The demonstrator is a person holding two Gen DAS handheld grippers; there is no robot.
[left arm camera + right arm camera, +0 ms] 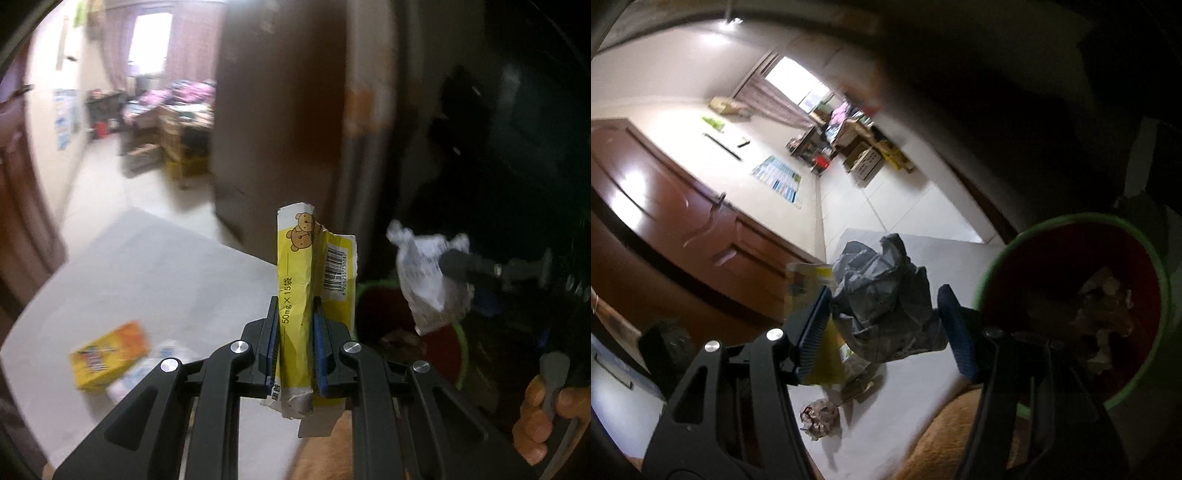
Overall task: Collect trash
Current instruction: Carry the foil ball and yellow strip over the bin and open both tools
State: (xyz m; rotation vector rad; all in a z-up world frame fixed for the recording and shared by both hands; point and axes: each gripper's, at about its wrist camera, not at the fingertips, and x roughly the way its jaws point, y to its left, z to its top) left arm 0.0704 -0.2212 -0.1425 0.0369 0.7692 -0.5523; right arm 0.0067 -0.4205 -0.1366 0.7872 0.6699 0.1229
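Observation:
My left gripper [295,332] is shut on a flattened yellow medicine box [314,269] with a bear print and a barcode, held upright above the white table [155,266]. In that view the right gripper's grey finger [465,264] holds a crumpled white paper [424,273] over a green-rimmed bin with a red inside [447,350]. In the right wrist view my right gripper [886,321] holds the crumpled grey-white paper [886,299] between its blue pads, jaws wide around it. The bin [1067,266] stands at the right with trash in it.
A yellow-orange box [110,354] and a clear wrapper [162,354] lie on the table. A crumpled paper ball [820,419] and flattened scraps [857,387] lie on the table below the right gripper. A brown door [665,206] and dark furniture [517,147] stand nearby.

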